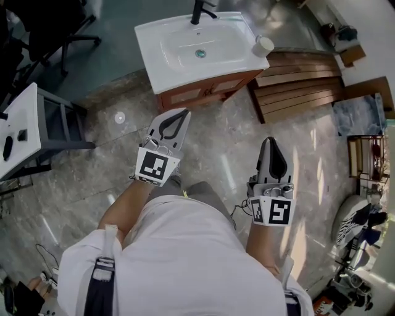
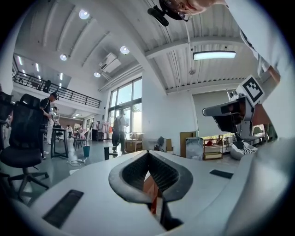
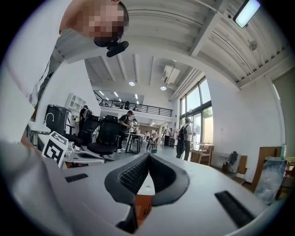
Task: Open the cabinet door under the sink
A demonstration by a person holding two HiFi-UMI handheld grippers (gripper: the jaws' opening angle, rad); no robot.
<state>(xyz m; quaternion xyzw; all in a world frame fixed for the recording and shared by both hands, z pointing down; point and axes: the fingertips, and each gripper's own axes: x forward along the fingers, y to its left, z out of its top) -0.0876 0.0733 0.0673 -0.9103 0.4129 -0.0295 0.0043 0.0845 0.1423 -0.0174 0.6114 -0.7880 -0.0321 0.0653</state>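
In the head view a white sink [image 1: 197, 46] sits on a brown wooden cabinet [image 1: 203, 89], whose doors look closed. Both grippers are held level over the marble floor, short of the cabinet and pointing toward it. My left gripper [image 1: 183, 113] is shut and empty, its tip nearest the cabinet front. My right gripper [image 1: 270, 141] is also shut and empty, farther back and to the right. In the left gripper view the jaws [image 2: 148, 154] meet, with brown cabinet wood [image 2: 150, 184] showing through the gap. The right gripper [image 3: 148, 156] frames the white basin edge and cabinet [image 3: 140, 205].
A black faucet [image 1: 199, 11] and a white cup [image 1: 263, 45] stand on the sink top. Wooden planks [image 1: 299, 80] lie right of the cabinet. A white table [image 1: 21, 126] and an office chair [image 1: 55, 31] are at the left. A round floor drain [image 1: 120, 116] lies nearby.
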